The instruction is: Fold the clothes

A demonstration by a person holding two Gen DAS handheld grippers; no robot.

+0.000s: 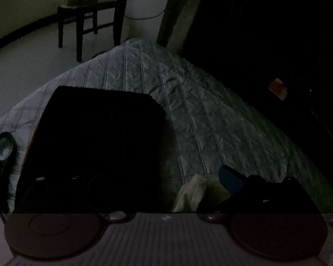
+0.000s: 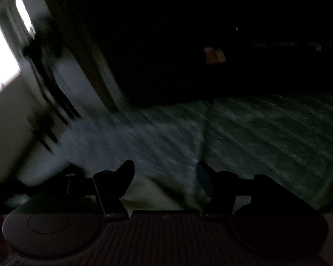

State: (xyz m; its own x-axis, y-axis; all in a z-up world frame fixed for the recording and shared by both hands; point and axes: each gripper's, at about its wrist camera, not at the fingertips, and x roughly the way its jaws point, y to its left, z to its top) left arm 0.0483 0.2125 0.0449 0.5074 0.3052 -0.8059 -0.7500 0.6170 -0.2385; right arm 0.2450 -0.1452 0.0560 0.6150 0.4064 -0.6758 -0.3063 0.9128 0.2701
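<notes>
Surface: a bed covered by one quilt point(image 1: 188, 110), pale grey, stitched in a diamond grid, its fabric finely crinkled. The room is very dim. The floor point(image 1: 22, 66) is pale and smooth, with a dark skirting line along the wall. The right wrist view is smeared by motion blur; it shows the quilt point(image 2: 255, 133) running to a dark far side and one bright window patch point(image 2: 0, 66) at the left.

Count: one dark wooden chair point(image 1: 88, 17) stands on the floor beyond the far corner of the bed, with something pale and indistinct on its seat. One black garment point(image 1: 95, 144), flat, with a straight far edge and a rounded corner, lies on the quilt toward the bed's left edge. One small pale cloth point(image 1: 193, 195), crumpled and soft, lies at the near edge just beside the garment. One round-headed dark object point(image 1: 3, 146) with a long handle rests at the left edge; its kind cannot be told. One small orange-and-white item point(image 1: 277, 88) shows in the dark off the right side.

Tools: the left gripper point(image 1: 155, 188) has only its right finger point(image 1: 230, 179) visible, blue-padded, by the pale cloth; the other is lost against the black garment, so its state cannot be told. The right gripper point(image 2: 165, 175) has its fingers spread apart, with nothing between them, above the quilt.
</notes>
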